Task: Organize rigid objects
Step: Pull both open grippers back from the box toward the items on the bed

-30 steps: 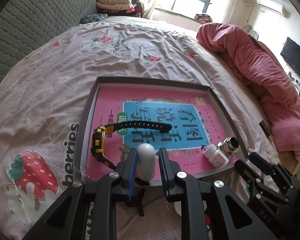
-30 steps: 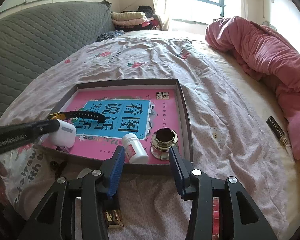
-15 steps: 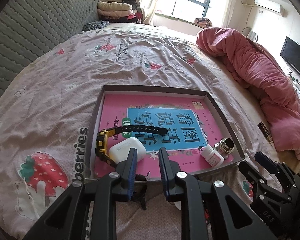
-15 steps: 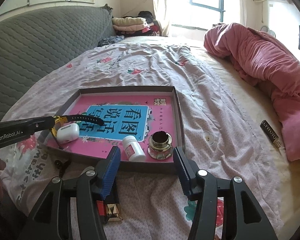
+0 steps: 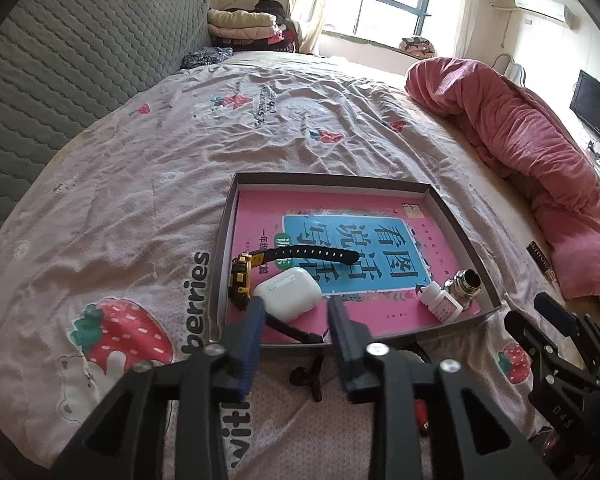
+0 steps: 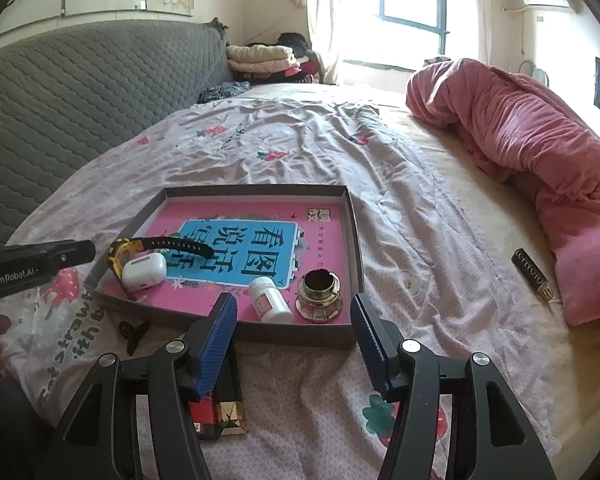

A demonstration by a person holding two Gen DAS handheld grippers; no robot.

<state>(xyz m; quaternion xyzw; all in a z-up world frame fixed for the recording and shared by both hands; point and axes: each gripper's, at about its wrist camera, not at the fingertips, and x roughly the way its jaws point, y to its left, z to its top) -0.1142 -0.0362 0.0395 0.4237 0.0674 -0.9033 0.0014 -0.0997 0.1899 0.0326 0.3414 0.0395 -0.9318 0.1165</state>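
A shallow grey box (image 5: 225,240) (image 6: 356,240) with a pink and blue book lining it lies on the bed. In it are a white earbud case (image 5: 288,294) (image 6: 144,272), a yellow and black watch (image 5: 244,276) (image 6: 156,245), a small white bottle (image 5: 440,304) (image 6: 269,298) and a glass jar (image 5: 466,286) (image 6: 319,296). My left gripper (image 5: 296,316) is open and empty just short of the case. My right gripper (image 6: 294,312) is open and empty before the box's near wall.
A red and gold box (image 6: 220,416) lies under my right gripper's left finger. A small black clip (image 5: 306,376) (image 6: 133,332) lies on the sheet near the box. A dark tube (image 6: 534,276) lies beside the pink duvet (image 6: 520,132) at right. A grey headboard (image 5: 60,64) stands at left.
My left gripper let go of the white earbud case, which now lies in the box, and pulled back with its jaws wider. My right gripper drew back a little.
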